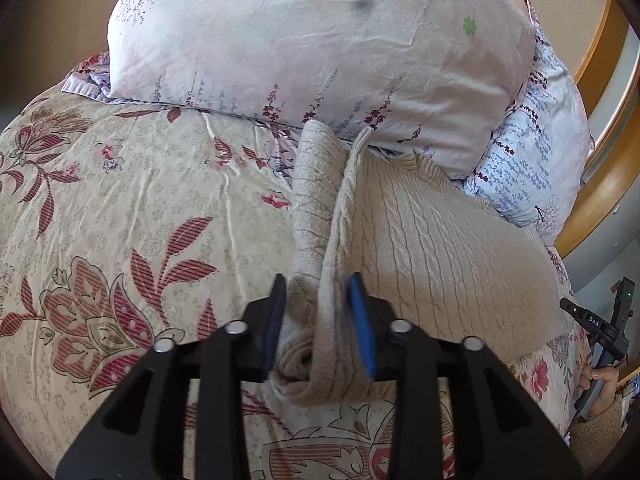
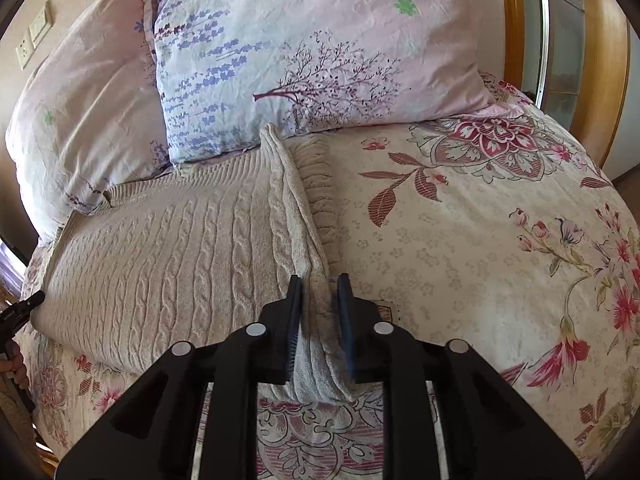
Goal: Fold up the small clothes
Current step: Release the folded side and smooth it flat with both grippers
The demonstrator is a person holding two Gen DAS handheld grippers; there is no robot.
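A beige cable-knit sweater (image 1: 432, 240) lies on the floral bedspread (image 1: 120, 200) below the pillows. My left gripper (image 1: 318, 300) is shut on a bunched fold at the sweater's left edge, lifted into a ridge that runs toward the pillows. In the right wrist view the sweater (image 2: 160, 248) spreads to the left. My right gripper (image 2: 319, 296) is shut on its raised right edge, which stands up as a ridge. The right gripper also shows at the far right of the left wrist view (image 1: 600, 328), held in a hand.
Two floral pillows (image 1: 312, 40) (image 2: 320, 48) lie against the wooden headboard (image 1: 608, 152) just beyond the sweater. The bedspread (image 2: 480, 240) stretches wide on each outer side. A wall socket (image 2: 34, 36) is at the far left.
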